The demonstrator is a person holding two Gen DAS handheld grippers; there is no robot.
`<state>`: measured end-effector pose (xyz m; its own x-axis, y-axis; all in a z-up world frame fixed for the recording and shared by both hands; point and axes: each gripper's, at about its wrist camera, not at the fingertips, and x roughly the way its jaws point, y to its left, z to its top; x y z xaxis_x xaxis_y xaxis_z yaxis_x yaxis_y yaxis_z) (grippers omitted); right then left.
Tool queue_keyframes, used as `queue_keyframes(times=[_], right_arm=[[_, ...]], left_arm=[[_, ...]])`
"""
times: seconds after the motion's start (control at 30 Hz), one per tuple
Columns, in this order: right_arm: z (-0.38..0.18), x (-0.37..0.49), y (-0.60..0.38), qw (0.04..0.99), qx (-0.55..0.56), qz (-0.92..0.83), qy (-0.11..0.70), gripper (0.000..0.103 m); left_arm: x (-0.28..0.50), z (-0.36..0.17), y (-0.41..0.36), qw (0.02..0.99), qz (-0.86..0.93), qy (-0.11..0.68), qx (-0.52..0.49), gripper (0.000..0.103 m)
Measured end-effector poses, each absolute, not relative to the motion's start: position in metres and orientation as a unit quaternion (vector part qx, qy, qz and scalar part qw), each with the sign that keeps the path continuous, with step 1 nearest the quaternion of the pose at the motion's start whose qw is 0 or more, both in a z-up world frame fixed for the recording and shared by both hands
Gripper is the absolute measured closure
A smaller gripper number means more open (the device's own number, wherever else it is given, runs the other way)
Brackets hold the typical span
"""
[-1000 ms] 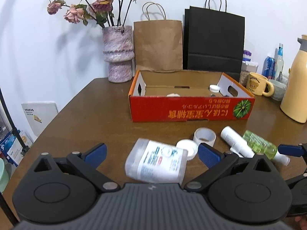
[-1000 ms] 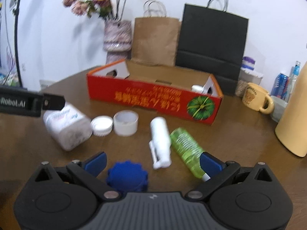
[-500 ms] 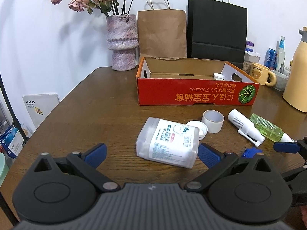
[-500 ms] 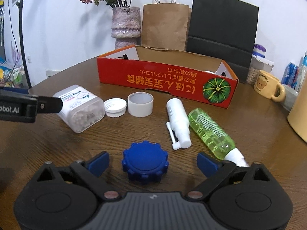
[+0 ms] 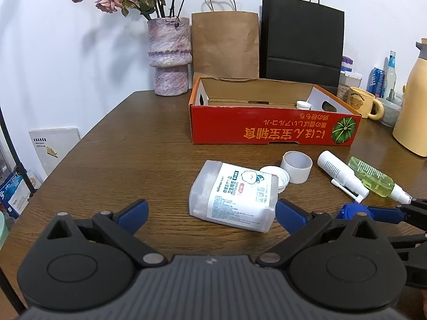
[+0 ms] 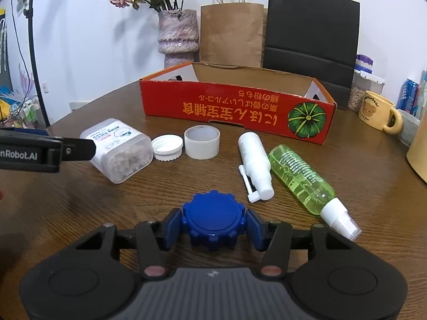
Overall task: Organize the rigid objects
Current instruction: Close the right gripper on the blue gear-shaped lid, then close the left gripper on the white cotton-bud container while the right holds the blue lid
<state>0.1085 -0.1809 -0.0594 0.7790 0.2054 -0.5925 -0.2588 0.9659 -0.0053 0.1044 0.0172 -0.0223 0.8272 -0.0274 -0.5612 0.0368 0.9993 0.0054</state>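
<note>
Closing on blue cap [image 6: 213, 220], right gripper [image 6: 213, 226] jaws touching both sides.

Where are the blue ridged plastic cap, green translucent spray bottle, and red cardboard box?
blue ridged plastic cap [image 6: 213, 217], right wrist view, flat top face
green translucent spray bottle [image 6: 300, 174], right wrist view, mid-body
red cardboard box [image 6: 234, 109], right wrist view, printed front wall

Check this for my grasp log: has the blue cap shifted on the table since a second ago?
Cannot tell: the camera itself moved. The blue cap keeps its place beside the white spray bottle, and the right gripper is closing on it.
</note>
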Motion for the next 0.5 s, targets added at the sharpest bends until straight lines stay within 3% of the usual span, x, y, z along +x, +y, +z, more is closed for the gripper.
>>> queue_keyframes(times=[0.5], right_arm=[[-0.043, 0.105, -0.188, 0.960, -0.019, 0.106, 0.259, 0.052]], left_arm=[[0.117, -0.023, 0.011, 0.955, -0.044, 0.293, 0.023, 0.000]])
